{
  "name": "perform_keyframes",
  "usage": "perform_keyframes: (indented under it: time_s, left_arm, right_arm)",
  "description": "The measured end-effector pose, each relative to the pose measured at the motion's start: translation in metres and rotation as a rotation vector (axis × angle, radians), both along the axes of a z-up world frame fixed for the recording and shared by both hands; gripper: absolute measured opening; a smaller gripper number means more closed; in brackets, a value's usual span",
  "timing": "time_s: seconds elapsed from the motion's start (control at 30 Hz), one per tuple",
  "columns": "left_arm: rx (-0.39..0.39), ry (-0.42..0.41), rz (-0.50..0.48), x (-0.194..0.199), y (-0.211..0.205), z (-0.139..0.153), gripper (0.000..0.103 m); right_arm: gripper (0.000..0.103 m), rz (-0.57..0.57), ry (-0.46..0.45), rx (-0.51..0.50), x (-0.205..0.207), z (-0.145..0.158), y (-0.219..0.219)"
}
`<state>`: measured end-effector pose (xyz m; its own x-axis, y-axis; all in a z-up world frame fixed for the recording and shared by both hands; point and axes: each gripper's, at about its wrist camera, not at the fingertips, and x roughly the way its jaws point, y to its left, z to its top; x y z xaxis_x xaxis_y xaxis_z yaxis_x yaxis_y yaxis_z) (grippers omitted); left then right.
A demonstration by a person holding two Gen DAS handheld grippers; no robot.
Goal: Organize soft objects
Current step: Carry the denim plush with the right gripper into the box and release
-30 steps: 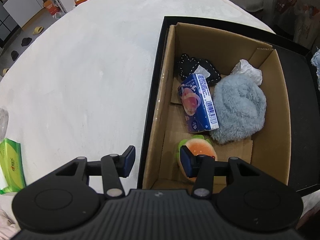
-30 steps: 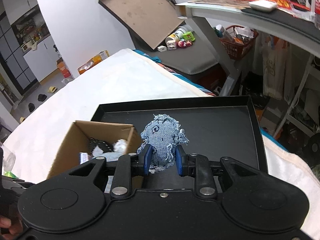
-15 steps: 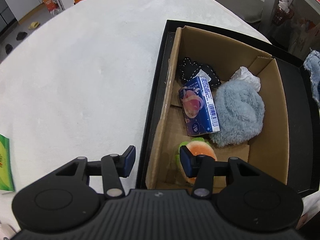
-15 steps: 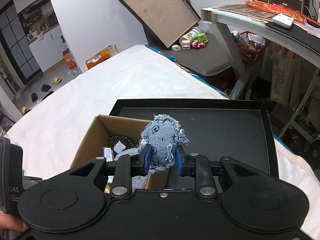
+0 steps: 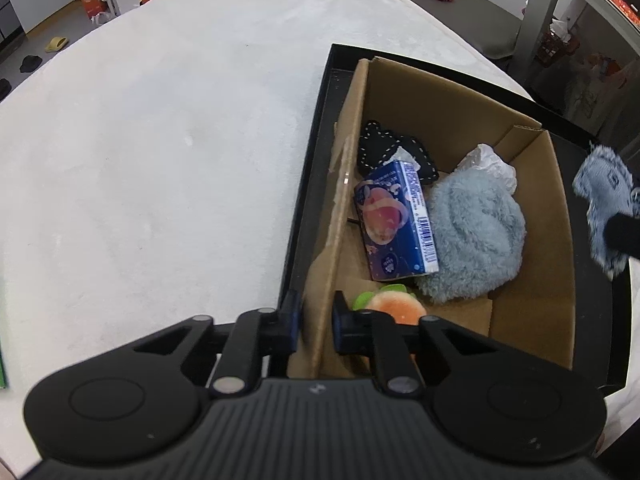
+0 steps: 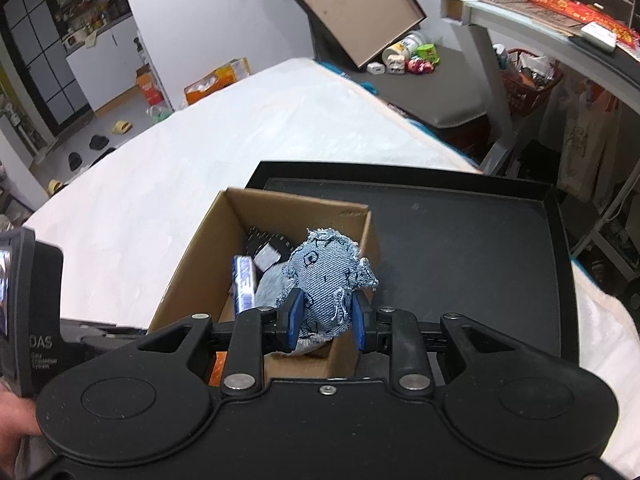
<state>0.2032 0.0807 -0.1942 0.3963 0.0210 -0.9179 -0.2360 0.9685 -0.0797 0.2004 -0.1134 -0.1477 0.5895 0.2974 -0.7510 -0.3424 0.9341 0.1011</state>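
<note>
A cardboard box [image 5: 532,312] is sitting in a black tray [image 6: 460,240] on the white cloth-covered table [image 5: 160,140]. The left gripper [image 5: 314,320] is closing its fingers on the box's near-left wall. The right gripper [image 6: 324,318] is pinching a frayed denim plush [image 6: 326,276] with inked line markings, holding it above the box's right side. Inside the box are lying a fluffy grey-blue plush [image 5: 472,236], a navy tissue pack [image 5: 394,226] with a barcode and print too small to read, and a black stitched piece [image 5: 380,152] partly covered. An orange-and-green plush [image 5: 394,306] is being half hidden behind the left gripper's finger. "DAS" is showing on the left device's casing [image 6: 28,308].
</note>
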Motion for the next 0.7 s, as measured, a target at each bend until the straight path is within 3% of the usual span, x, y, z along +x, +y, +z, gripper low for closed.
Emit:
perform_keyframes:
  time_s: [0.3, 0.4, 0.43, 0.47, 0.7]
  left_arm:
    - [-0.035, -0.005, -0.003, -0.003, 0.005, -0.002, 0.013]
    - [-0.037, 0.003, -0.014, -0.002, 0.005, -0.002, 0.013]
    - [-0.037, 0.007, -0.017, -0.002, 0.005, -0.003, 0.013]
    - [-0.038, 0.009, -0.018, 0.000, 0.006, -0.003, 0.013]
    - [-0.043, 0.025, -0.009, 0.007, 0.009, -0.005, 0.013]
  right_arm:
    - [0.027, 0.050, 0.046, -0.005, -0.013, -0.004, 0.018]
    - [0.036, 0.060, 0.069, -0.004, -0.016, -0.005, 0.021]
    - [0.050, 0.062, 0.080, -0.002, -0.016, -0.005, 0.021]
    - [0.058, 0.058, 0.073, -0.001, -0.018, -0.004, 0.020]
    - [0.059, 0.008, 0.054, 0.004, -0.019, 0.002, 0.005]
